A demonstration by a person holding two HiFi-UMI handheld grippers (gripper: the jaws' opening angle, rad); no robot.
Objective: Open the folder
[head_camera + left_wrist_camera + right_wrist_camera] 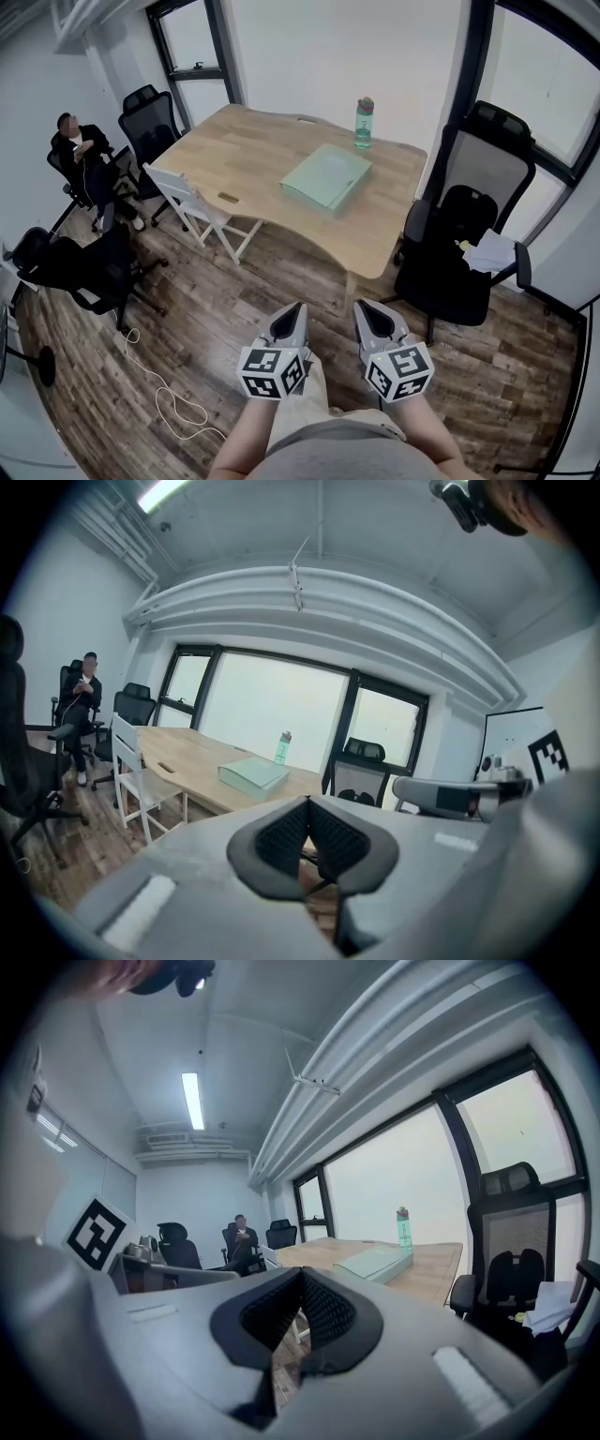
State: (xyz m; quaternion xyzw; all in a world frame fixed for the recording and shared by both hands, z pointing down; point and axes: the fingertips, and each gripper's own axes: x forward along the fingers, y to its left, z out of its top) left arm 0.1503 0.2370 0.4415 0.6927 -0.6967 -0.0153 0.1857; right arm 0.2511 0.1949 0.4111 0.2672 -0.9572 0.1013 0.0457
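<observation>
The folder (326,176), pale green and lying closed and flat, sits in the upper centre of the head view on the wooden tabletop (244,150), toward its right end. A green bottle (364,122) stands upright just behind it, near the far edge.

Both grippers are at the bottom centre of the frame, well apart from the folder, over the wood floor. The left gripper (292,317) has its jaws pressed together with nothing between them, and so does the right gripper (371,315); each gripper view shows the pads meeting on empty air.

The likely trouble: with the jaws closed, a nudge at the cover could slide the whole folder rather than lift it, and a push away from the camera would drive it into the bottle and tip it. A cable (173,403) looping on the floor at lower left is a trip risk on the approach.
</observation>
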